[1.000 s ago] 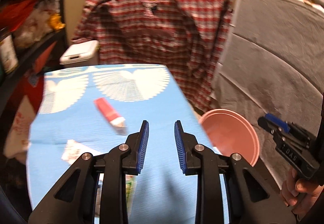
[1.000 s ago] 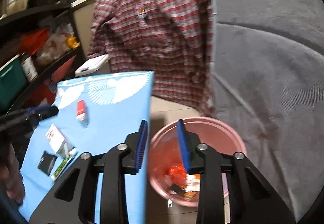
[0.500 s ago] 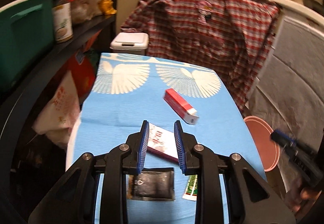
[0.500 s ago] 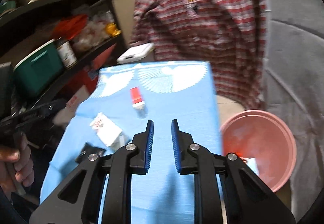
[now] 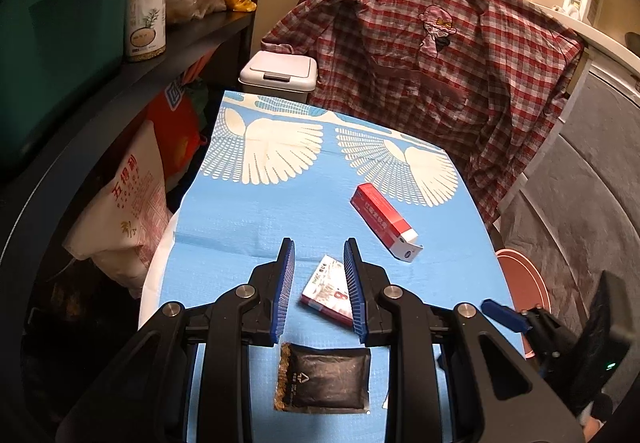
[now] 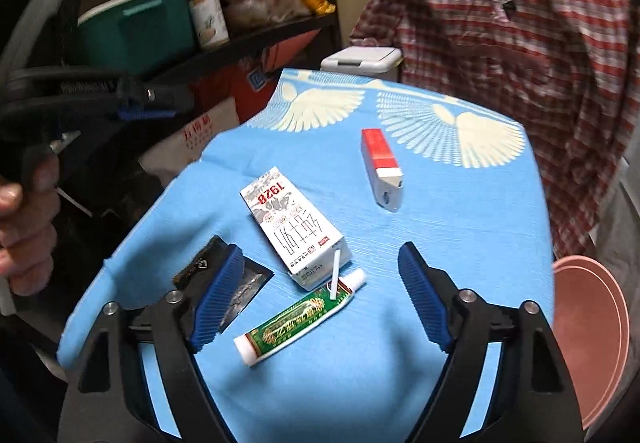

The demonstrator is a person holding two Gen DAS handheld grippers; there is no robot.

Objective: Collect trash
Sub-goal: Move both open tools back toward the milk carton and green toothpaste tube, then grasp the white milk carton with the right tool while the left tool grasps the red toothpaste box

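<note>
Jaws: left gripper (image 5: 319, 267) stood apart, right gripper (image 6: 320, 289) wide apart.
Tube (image 6: 298, 319): lower centre, between right fingers.
Carton (image 6: 295, 228): centre, touching tube.

the milk carton (image 6: 296, 227) reads "1928"; the white sack (image 5: 124, 211) shows "五得利".

The left claw (image 5: 319, 267) hides part of the milk carton (image 5: 326, 289) (its right edge).
</note>
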